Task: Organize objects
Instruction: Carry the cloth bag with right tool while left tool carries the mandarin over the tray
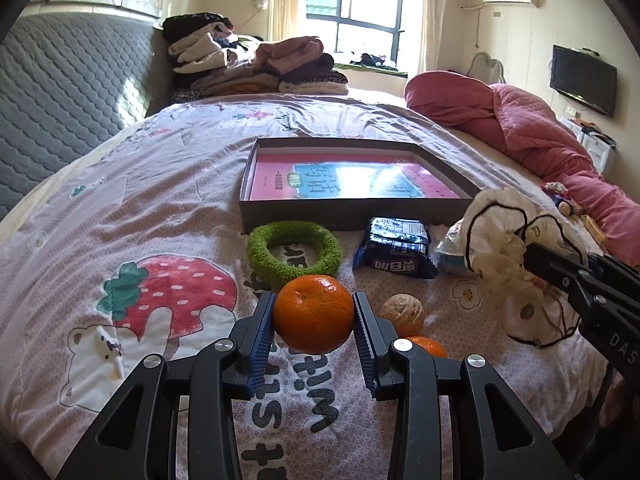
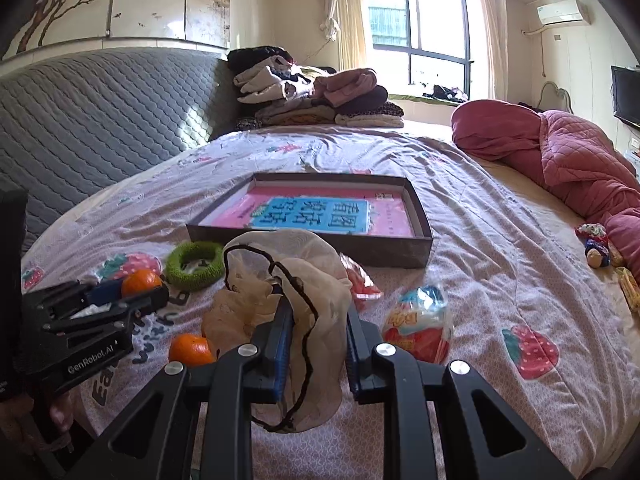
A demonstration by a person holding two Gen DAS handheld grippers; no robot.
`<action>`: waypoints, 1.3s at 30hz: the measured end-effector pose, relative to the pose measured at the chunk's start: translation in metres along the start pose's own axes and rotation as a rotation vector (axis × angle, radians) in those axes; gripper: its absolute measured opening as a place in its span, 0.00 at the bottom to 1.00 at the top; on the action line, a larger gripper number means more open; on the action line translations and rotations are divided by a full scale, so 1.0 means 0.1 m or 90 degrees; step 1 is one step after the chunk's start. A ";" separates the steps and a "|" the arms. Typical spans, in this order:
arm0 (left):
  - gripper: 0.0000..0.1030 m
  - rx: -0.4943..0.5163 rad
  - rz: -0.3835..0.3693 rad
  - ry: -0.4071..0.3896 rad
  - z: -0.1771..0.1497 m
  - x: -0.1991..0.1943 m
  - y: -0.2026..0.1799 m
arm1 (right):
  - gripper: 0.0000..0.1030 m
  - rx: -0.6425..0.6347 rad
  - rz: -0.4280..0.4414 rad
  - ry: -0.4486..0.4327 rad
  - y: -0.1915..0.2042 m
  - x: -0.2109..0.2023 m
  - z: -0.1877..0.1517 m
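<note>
Sunlit window (image 1: 360, 20) blown out, fisheye edges dark, perhaps soft

A second orange (image 1: 430, 346) is mostly hidden behind the left gripper (image 1: 314, 322) finger in the left wrist view, and a bluish packet (image 1: 450, 254) is half covered by the mesh bag (image 1: 500, 236), its label unreadable. In the right wrist view the right gripper (image 2: 316, 334) tips are wrapped by that bag, so whether the fabric is pinched cannot be told, and a red packet (image 2: 362, 284) behind it is partly blocked. Small items (image 2: 598, 246) by the pink quilt (image 2: 576, 160) are too small to identify; the television (image 2: 628, 94) is cut off by the frame edge.
</note>
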State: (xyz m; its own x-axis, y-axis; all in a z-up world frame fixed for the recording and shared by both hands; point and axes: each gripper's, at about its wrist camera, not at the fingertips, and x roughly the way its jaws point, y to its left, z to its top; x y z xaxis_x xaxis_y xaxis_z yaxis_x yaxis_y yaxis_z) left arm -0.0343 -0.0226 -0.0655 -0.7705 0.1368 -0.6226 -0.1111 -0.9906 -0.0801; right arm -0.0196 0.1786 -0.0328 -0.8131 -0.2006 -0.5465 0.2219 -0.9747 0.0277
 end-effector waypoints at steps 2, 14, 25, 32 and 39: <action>0.38 0.002 0.006 -0.003 0.02 -0.01 -0.02 | 0.23 0.001 0.004 -0.017 -0.01 -0.01 0.08; 0.38 0.005 0.025 -0.024 0.35 0.13 -0.11 | 0.23 -0.008 0.014 -0.064 -0.09 0.13 0.47; 0.38 0.011 0.036 -0.018 0.63 0.46 -0.16 | 0.23 -0.017 0.005 -0.065 -0.28 0.48 0.78; 0.38 0.006 0.020 0.014 0.69 0.70 -0.17 | 0.23 0.007 -0.015 -0.035 -0.58 0.77 0.94; 0.38 0.010 0.025 0.020 0.94 0.86 -0.14 | 0.23 0.021 -0.023 0.019 -0.79 1.05 0.91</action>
State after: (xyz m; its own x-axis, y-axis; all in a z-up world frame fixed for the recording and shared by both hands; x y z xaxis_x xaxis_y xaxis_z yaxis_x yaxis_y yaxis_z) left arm -0.1578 0.0042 -0.0447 -0.7544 0.0971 -0.6491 -0.0907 -0.9949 -0.0434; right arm -0.1717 0.2254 -0.0158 -0.8040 -0.1627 -0.5719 0.1745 -0.9841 0.0347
